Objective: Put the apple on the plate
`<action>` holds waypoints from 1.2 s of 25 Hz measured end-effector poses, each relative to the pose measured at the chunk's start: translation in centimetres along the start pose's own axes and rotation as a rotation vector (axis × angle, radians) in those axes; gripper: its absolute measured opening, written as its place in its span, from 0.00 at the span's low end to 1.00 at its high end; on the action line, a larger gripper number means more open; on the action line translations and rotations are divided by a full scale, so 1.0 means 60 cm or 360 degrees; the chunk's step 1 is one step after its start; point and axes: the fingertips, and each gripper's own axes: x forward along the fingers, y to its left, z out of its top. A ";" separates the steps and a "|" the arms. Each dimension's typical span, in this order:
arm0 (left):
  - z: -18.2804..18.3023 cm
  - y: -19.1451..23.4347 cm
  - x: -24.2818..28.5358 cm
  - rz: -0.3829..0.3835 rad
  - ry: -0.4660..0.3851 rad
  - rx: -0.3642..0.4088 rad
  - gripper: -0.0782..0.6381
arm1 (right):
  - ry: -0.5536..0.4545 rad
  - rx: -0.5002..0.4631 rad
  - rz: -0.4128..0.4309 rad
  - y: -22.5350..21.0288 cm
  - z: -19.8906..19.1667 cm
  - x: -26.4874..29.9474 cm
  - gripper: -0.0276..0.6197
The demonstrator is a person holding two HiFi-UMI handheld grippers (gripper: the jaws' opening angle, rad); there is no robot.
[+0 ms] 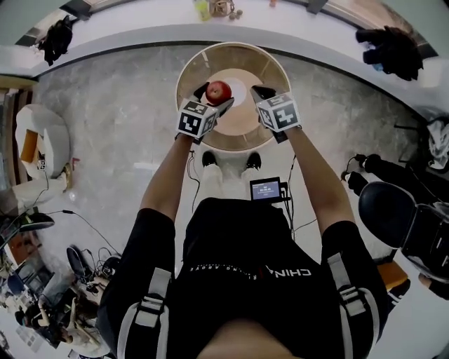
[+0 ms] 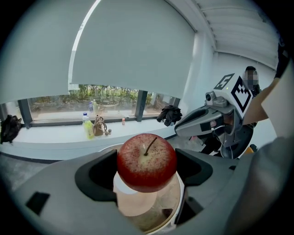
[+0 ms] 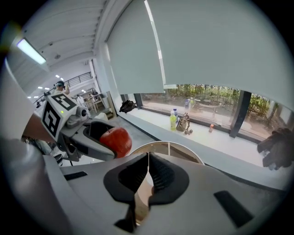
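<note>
A red apple (image 1: 219, 90) hangs above the round wooden table (image 1: 270, 66), held between the jaws of my left gripper (image 1: 215, 97), which is shut on it. In the left gripper view the apple (image 2: 147, 161) fills the gap between the jaws, stem up, and the white plate (image 2: 119, 186) shows just under it. The plate (image 1: 239, 90) lies at the table's middle, right beside the apple. My right gripper (image 1: 257, 92) hovers over the table's right side, shut and holding nothing; its ribbed pads (image 3: 158, 176) press together. From there the apple (image 3: 115, 141) shows to the left.
A window ledge (image 1: 140, 21) curves behind the table, with a green bottle (image 2: 88, 127), a small bag (image 2: 98, 126) and dark clothing (image 1: 389, 49) on it. A white seat (image 1: 42, 144) stands at the left, a black chair (image 1: 393, 210) at the right. Cables (image 1: 84, 224) cross the floor.
</note>
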 end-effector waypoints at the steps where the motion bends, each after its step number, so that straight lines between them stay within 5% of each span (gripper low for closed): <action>1: -0.013 0.015 0.026 0.0001 0.0016 0.0007 0.67 | -0.0003 0.0016 0.0021 -0.008 -0.005 0.024 0.09; 15: -0.308 0.163 0.441 -0.0012 0.0263 0.0140 0.67 | 0.0138 0.0092 -0.0054 -0.185 -0.244 0.394 0.09; 30: -0.378 0.207 0.531 0.0094 0.0248 0.0107 0.67 | 0.0212 0.0143 0.0016 -0.189 -0.309 0.488 0.09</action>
